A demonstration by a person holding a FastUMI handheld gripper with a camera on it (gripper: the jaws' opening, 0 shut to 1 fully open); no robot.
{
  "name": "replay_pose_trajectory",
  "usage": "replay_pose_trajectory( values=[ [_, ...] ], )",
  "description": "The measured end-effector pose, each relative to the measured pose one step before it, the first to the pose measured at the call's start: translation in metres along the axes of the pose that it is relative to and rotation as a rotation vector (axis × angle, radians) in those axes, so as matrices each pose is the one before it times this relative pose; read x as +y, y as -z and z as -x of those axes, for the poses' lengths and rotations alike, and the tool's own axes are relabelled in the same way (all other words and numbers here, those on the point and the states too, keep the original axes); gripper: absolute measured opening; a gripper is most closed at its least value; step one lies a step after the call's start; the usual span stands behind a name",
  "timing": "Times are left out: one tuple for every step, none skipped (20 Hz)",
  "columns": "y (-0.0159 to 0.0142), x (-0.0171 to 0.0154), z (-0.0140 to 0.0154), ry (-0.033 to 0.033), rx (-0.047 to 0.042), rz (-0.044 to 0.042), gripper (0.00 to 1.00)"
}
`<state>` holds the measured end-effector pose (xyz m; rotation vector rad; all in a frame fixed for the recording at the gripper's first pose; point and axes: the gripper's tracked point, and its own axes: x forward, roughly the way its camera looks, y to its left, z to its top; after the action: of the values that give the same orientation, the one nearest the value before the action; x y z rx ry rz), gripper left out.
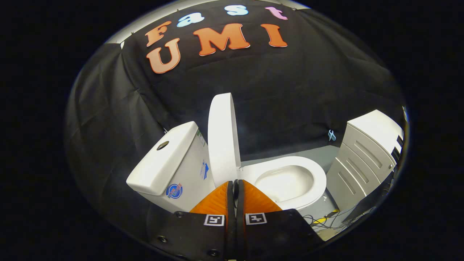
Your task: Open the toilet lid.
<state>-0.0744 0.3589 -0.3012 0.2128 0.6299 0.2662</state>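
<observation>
One toilet stands in the booth, and its single lid [223,139] is raised upright, standing on edge between the cistern [170,163] and the bowl [290,181]. The lid's lower end sits just beyond the fingertips of the gripper [235,182]. The two fingers are pressed together with hardly a slit between them, and nothing is held in them. Each finger carries one square marker tag, two tags in all.

The seat ring lies flat on the bowl, on the far side of the lid from the cistern. The cistern has one round flush button on its top and two stickers on its side facing the lid. Past the bowl, away from the lid, stands one white drawer cabinet [366,156]. One small clip [331,135] hangs on the black cloth wall [290,87] between lid and cabinet. Cables [326,219] lie on the floor below the cabinet.
</observation>
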Motion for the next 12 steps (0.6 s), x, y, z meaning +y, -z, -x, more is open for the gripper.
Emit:
replay_pose_trajectory(
  values=[
    [-0.00010, 0.00623, -0.00006, 0.00739, -0.00637, 0.02088, 0.08],
    [0.00053, 0.00474, 0.00045, 0.00926, -0.00665, 0.01614, 0.08],
    [0.00009, 0.00517, -0.00052, 0.00432, -0.00365, 0.00812, 0.08],
    [-0.00007, 0.00530, 0.00013, 0.00074, -0.00353, 0.00361, 0.08],
    [0.00026, 0.00455, 0.00038, -0.00356, -0.00086, 0.00262, 0.08],
    [0.00135, 0.00479, 0.00016, -0.00461, -0.00107, 0.00569, 0.08],
    [0.00102, 0.00571, -0.00072, -0.00266, -0.00359, 0.00499, 0.08],
    [-0.00013, 0.00566, -0.00096, 0.00263, -0.00357, 0.00609, 0.08],
    [-0.00050, 0.00400, 0.00043, 0.00461, -0.00571, 0.00472, 0.08],
    [0.00053, 0.00515, -0.00090, 0.00280, -0.00308, 0.00279, 0.08],
    [0.00061, 0.00474, -0.00028, 0.00001, -0.00253, 0.00303, 0.08],
    [0.00108, 0.00475, 0.00042, -0.00373, -0.00039, 0.00634, 0.07]
  ],
)
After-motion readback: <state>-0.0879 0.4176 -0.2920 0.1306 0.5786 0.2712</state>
